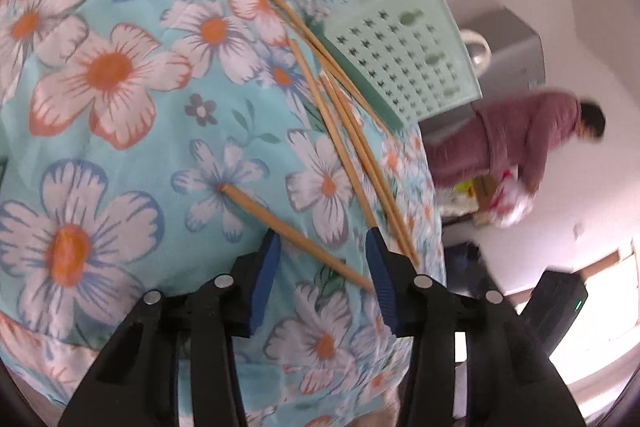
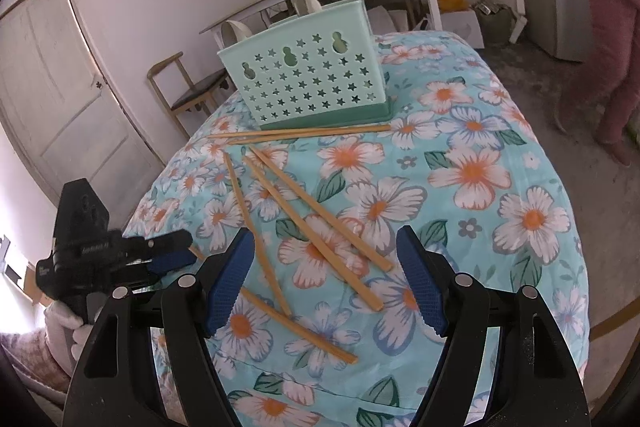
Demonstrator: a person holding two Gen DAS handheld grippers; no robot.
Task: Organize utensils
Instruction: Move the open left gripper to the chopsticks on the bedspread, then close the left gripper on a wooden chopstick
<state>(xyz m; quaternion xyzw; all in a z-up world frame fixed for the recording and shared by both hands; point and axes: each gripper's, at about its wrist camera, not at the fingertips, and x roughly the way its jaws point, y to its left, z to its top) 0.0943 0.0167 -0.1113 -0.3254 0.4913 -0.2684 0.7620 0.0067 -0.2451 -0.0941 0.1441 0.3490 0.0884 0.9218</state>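
Six slim bamboo chopsticks (image 2: 316, 223) lie scattered on the floral cloth (image 2: 480, 187) covering my table, smooth pale-tan sticks with squared ends. Two lie side by side against the foot of the mint plastic basket (image 2: 308, 83), a boxy caddy pierced with star-shaped holes, standing upright at twelve o'clock in my right view. The other four fan out nearer me. One loose chopstick (image 1: 296, 233) lies slantwise between my left fingers (image 1: 322, 267); their blue ribbed pads stand partly apart and I cannot tell whether the right pad touches its near tip. My right fingers (image 2: 326, 279) stand wide apart, gripping nothing, hovering over the fanned sticks. At nine o'clock there, my white-gloved left hand (image 2: 66, 327) holds the other black tool.
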